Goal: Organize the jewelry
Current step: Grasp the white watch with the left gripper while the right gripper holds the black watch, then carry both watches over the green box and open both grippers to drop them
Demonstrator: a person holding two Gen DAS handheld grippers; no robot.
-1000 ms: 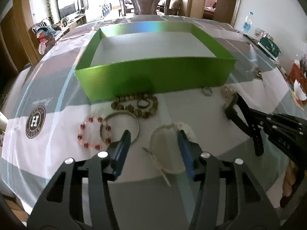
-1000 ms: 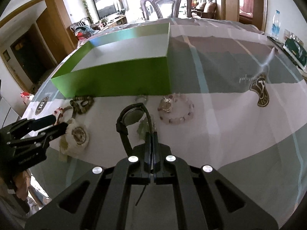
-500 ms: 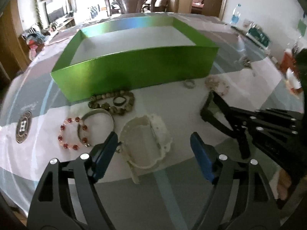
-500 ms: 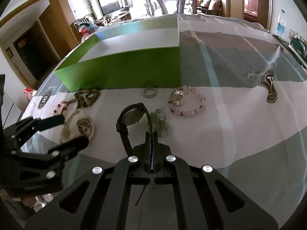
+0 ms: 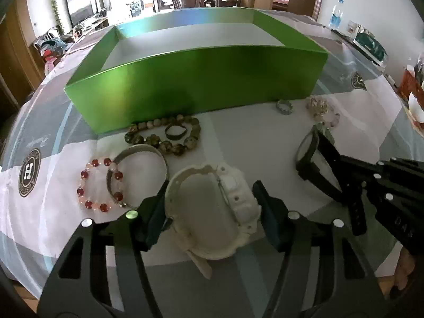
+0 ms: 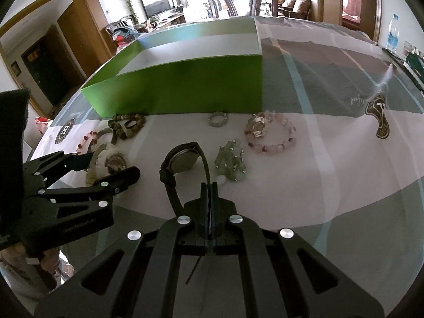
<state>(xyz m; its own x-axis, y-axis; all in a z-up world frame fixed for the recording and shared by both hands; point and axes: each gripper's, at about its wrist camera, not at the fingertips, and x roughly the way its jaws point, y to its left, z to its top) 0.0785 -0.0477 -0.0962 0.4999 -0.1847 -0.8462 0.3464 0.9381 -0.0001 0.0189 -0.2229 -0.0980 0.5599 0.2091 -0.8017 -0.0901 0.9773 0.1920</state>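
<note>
Far left on the worktop [image 5: 265,137], a red bead bracelet [image 5: 99,185] lies against a plain metal bangle [image 5: 136,171], with a brown bead bracelet [image 5: 164,135] just behind, close to the green box [image 5: 196,79]. That box looks bare inside from here.

Now the left tool [image 5: 209,213]: fingers spread wide, one either side of the white watch [image 5: 212,209], not pinching it yet as far as I can see. That watch looks chunky and rubbery, light enough, the strap springy; I'd say squeeze across the solid case, not the floppy strap end.

Moving right, the right tool [image 6: 209,204] is clamped tight on the strap of the black watch [image 6: 182,161], its case resting on the worktop or just above, hard to say. Held by a thin strap, the case will likely dangle and swing.

Beyond it sit a pale green cluster [image 6: 230,160], a small ring [image 6: 217,118] and a pink bead bracelet [image 6: 270,135], all loose. Beads roll, so slow going there.
</note>
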